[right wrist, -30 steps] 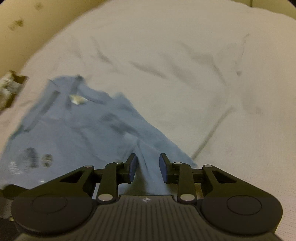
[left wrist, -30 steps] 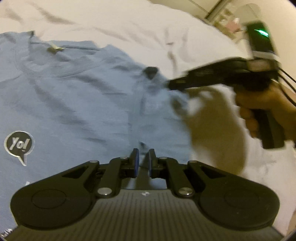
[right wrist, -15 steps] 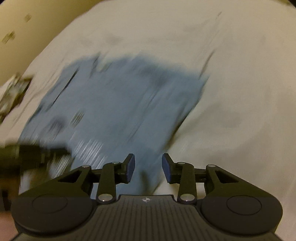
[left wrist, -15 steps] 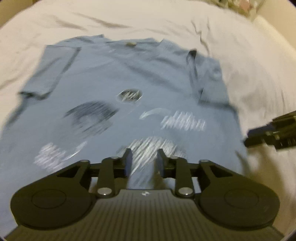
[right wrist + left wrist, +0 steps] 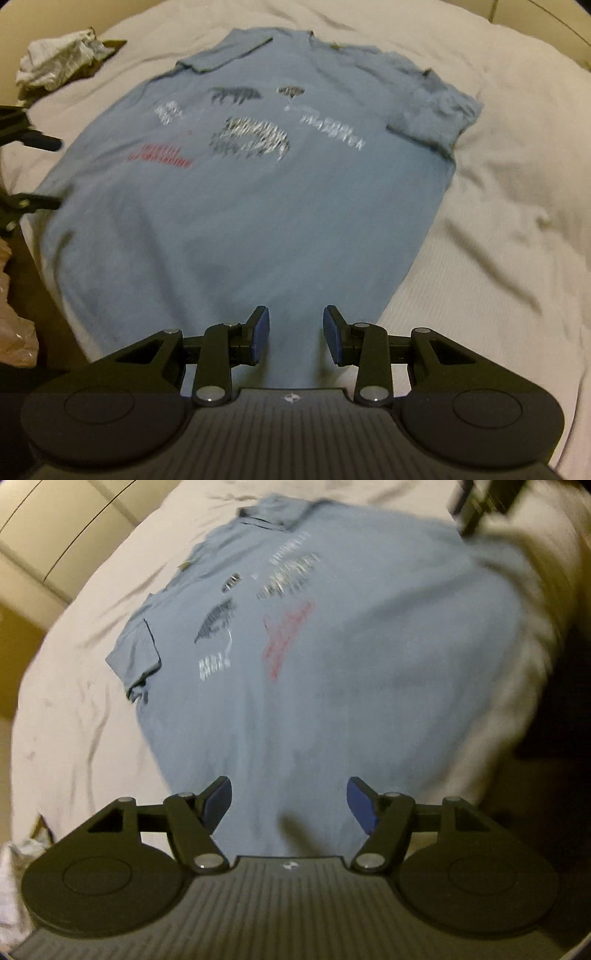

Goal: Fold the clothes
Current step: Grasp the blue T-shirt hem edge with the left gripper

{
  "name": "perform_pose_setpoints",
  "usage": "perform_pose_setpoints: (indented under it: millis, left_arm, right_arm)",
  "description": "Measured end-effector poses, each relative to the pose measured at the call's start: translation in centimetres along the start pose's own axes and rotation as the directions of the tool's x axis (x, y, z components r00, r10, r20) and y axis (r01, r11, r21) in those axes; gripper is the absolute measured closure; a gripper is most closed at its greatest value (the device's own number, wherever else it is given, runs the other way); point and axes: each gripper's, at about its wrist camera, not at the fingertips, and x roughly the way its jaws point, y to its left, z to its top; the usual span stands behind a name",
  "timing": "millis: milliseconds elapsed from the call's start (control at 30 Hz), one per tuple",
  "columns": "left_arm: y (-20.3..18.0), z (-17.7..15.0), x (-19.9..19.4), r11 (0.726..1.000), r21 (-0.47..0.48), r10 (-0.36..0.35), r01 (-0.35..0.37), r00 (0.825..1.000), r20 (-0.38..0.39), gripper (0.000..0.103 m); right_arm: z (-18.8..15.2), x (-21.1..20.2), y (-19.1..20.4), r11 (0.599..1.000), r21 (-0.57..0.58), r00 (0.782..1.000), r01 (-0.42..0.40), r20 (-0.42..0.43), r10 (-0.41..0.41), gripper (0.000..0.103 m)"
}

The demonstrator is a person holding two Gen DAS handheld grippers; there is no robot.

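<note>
A light blue T-shirt [image 5: 240, 206] with grey, white and red print lies spread flat, front up, on a white bed sheet [image 5: 498, 221]; it also shows in the left wrist view [image 5: 332, 686]. My left gripper [image 5: 289, 805] is open wide and empty over the shirt's hem at one bottom corner. My right gripper [image 5: 295, 334] is open and empty over the hem at the other corner. The left gripper's fingers show at the left edge of the right wrist view [image 5: 33, 142]. Both views are motion-blurred.
A crumpled white cloth [image 5: 59, 66] lies on the bed at the far left, beyond the shirt's sleeve. The bed edge drops to a dark floor [image 5: 554, 794] on the right of the left wrist view. Beige wall panels [image 5: 48, 535] stand behind the bed.
Both grippers pulled back from the collar and sleeve area to the shirt's bottom hem. Both jaws opened wider, the left most. The shirt now lies spread out.
</note>
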Motion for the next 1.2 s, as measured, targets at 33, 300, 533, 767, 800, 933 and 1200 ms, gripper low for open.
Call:
perform_pose_setpoints:
  millis: [33,300,533,767,800,933,1200]
  left_arm:
    - [-0.3,-1.3,-0.4,0.999,0.033,0.002,-0.003,1.0,0.004,0.038]
    - [-3.4,-7.1,0.6,0.952,0.291,0.083,-0.095,0.995,0.054,0.038]
    - [-4.7,-8.5,3.9,0.896,0.411,0.149,-0.166,0.986,0.072,0.036]
    - [-2.4,-7.7,4.5,0.885,0.432,0.16,-0.172,0.985,0.065,0.084]
    - [-1.9,-7.6,4.5,0.887,0.425,0.171,-0.181,0.983,0.061,0.093]
    - [-0.4,-7.1,4.3,0.912,0.376,0.159,-0.165,0.986,0.046,0.098]
    - [0.0,-6.7,3.8,0.919,0.367,0.141,-0.147,0.989,0.044,0.1]
  right_arm:
    - [-0.6,-0.3,0.9,1.0,-0.001,1.0,0.018,0.0,-0.018,0.059]
    - [-4.1,-1.6,8.2,0.982,-0.153,0.993,0.114,-0.022,-0.118,0.054]
    - [-6.8,-0.8,11.3,0.963,-0.249,0.992,0.101,-0.049,-0.117,0.051]
    - [-8.1,-0.3,12.4,0.949,-0.291,0.99,0.124,-0.025,-0.137,0.039]
    - [-8.3,-0.2,12.6,0.937,-0.319,0.988,0.142,-0.012,-0.154,0.039]
    - [-9.7,0.8,13.7,0.841,-0.477,0.965,0.256,0.073,-0.253,0.033]
    - [-12.0,3.8,13.0,0.69,-0.643,0.94,0.332,0.166,-0.298,0.042]
